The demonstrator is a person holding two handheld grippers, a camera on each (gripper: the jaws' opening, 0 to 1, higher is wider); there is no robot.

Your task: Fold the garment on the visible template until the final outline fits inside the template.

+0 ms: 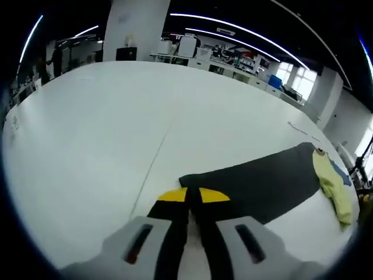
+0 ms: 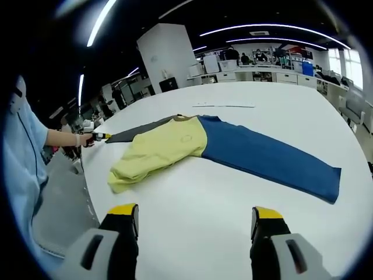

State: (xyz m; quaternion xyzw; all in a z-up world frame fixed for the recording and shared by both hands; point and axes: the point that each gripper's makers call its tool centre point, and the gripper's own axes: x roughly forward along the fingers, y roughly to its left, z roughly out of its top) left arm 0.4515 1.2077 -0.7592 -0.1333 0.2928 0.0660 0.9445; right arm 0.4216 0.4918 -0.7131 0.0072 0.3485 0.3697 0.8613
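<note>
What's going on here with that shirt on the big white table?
A person is folding a garment spread on a white table. It has a yellow body, one blue sleeve and one dark grey sleeve. The left gripper is shut on the end of the grey sleeve. The right gripper is open above bare table, short of the garment. The yellow part is bunched.

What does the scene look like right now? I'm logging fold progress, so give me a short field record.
garment: tricolour top lying on the white table, yellow middle bunched, blue sleeve spread flat
dark sleeve: stretched toward the left hand-held gripper
left hand-held gripper: jaws closed together at the dark sleeve's end
right hand-held gripper: jaws apart, holding nothing, short of the garment
template: cannot tell
fold state: not yet folded
</note>
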